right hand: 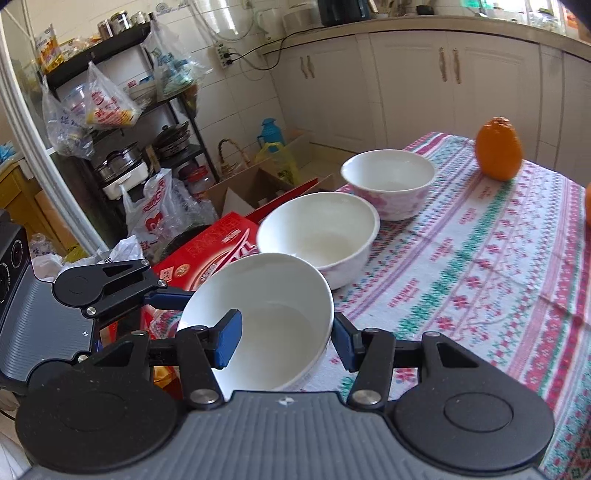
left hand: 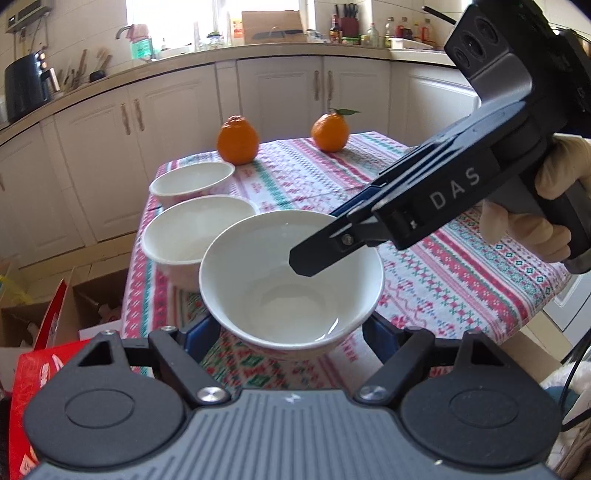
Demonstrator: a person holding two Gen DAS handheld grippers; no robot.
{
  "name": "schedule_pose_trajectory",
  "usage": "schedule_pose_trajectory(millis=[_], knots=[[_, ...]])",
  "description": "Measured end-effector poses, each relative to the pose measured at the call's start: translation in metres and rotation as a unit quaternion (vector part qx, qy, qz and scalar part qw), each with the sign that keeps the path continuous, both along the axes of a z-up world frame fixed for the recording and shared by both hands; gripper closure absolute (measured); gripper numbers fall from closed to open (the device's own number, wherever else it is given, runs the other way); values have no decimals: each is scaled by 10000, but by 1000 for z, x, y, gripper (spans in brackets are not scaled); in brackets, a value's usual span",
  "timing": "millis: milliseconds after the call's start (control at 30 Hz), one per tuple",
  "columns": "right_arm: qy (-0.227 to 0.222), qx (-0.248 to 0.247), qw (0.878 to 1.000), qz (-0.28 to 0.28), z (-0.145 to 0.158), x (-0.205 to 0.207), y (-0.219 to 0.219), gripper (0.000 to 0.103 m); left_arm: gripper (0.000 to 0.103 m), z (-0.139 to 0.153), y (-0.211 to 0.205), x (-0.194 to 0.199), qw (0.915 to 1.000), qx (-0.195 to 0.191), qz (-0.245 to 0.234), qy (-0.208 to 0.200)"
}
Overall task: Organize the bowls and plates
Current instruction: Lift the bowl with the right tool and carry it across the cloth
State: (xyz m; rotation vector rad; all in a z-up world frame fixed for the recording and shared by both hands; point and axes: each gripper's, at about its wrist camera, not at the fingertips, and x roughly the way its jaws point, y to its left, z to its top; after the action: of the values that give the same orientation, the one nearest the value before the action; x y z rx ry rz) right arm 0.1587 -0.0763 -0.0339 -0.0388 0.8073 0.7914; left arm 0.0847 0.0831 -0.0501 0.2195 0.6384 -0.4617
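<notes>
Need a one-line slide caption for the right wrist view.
Both grippers hold the nearest white bowl, right gripper pinching its rim; two more bowls and an orange beyond.

light: bright daylight from blown-out window (left hand: pixel 173 22) behind counter; glare: soft sheen inside white bowls; shadows: faint; blur: slight smear on tablecloth (left hand: pixel 461 266) near lower edge; distortion: strong fisheye bending of cabinets, dark corners

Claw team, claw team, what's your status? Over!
Left claw shut across near bowl. Right claw pinching its rim. Second bowl close behind.
</notes>
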Motion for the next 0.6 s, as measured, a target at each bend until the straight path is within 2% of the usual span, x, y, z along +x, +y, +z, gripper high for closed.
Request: schedule_pose_trajectory(millis=[333,600], knots=[[-83,5,9975,-701,0,-1,-52,44,20,-1,-47,23,9977,-1,-674,26],[-114,-3,9932,-1157,-3,1,-85,44,20,-5,-76,39,9949,-7,-1013,41]])
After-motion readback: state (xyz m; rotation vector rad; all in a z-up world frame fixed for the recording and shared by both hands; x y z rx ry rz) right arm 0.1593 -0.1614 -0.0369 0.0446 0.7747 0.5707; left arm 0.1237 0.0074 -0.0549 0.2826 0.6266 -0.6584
